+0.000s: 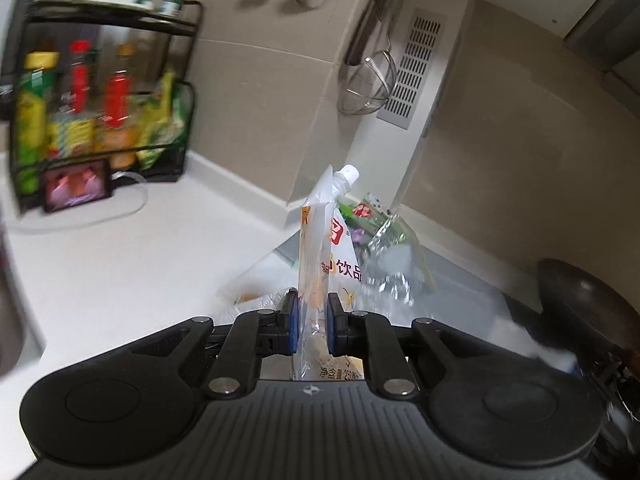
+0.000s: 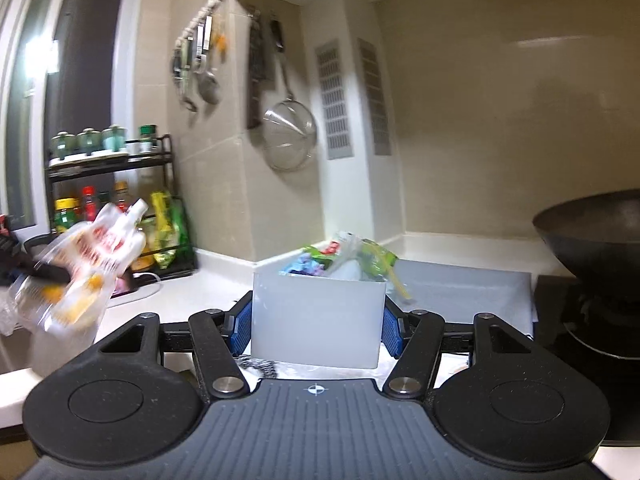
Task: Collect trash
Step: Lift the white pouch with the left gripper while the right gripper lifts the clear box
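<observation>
left tool (image 1: 312, 320): pads clamped on the lower body of an empty spouted drink pouch (image 1: 320, 248). the pouch stands with its long axis running up and away from the tool, white cap at the far top. in the right wrist view the same pouch (image 2: 100, 248) appears blurred at the far left, held above the bench (image 2: 192, 300).

right tool (image 2: 316, 326): blue pads pressed against the two side walls of a white bin (image 2: 316, 320), so it is clamped on the bin, not standing free. the bin sits upright between the pads, open top up, already heaped with coloured wrappers (image 2: 340, 258).

governing relation: the pouch lies to the left of the bin as the right tool sees it, near but apart, at about the level of the rim or a little above. from the left wrist view, the wrappers (image 1: 376, 232) and clear plastic in the bin show directly beyond the pouch, so the bin mouth is ahead of the left tool and slightly right. the left tool is the one that carries the trash; the right tool only presents the container.

pose: left tool tipped somewhat downward toward the bin; right tool near level, bin held close before a dark wok (image 2: 592, 232).

judgement: the coming move needs the pouch over the opening before release; the heap may let it slide off.
</observation>
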